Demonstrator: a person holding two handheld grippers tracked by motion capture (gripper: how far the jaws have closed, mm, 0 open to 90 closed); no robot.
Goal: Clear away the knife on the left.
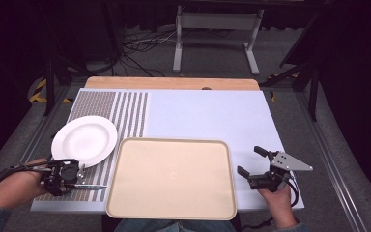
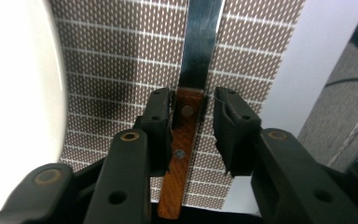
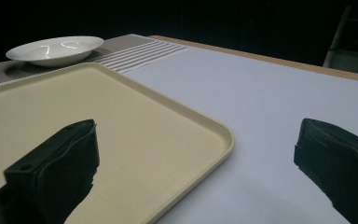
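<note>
A knife with a wooden handle (image 2: pixel 182 154) and a steel blade (image 2: pixel 201 42) lies flat on the brown patterned placemat (image 2: pixel 116 60). My left gripper (image 2: pixel 193 100) straddles the handle just behind the blade, its jaws open: the left pad touches the wood and a narrow gap shows at the right pad. From above, the knife (image 1: pixel 91 186) points right toward the tray, with the left gripper (image 1: pixel 78 176) at the placemat's near edge. My right gripper (image 1: pixel 250 160) hovers open and holds nothing, just right of the beige tray (image 1: pixel 171 141). Its jaws frame the tray's corner (image 3: pixel 223 135).
A white plate (image 1: pixel 84 140) rests on the striped placemat (image 1: pixel 125 111), just beyond the left gripper and close to the knife. The plate (image 2: pixel 14 102) fills the left side of the left gripper view. A pale blue mat (image 1: pixel 207 116) covers the table behind and right of the tray.
</note>
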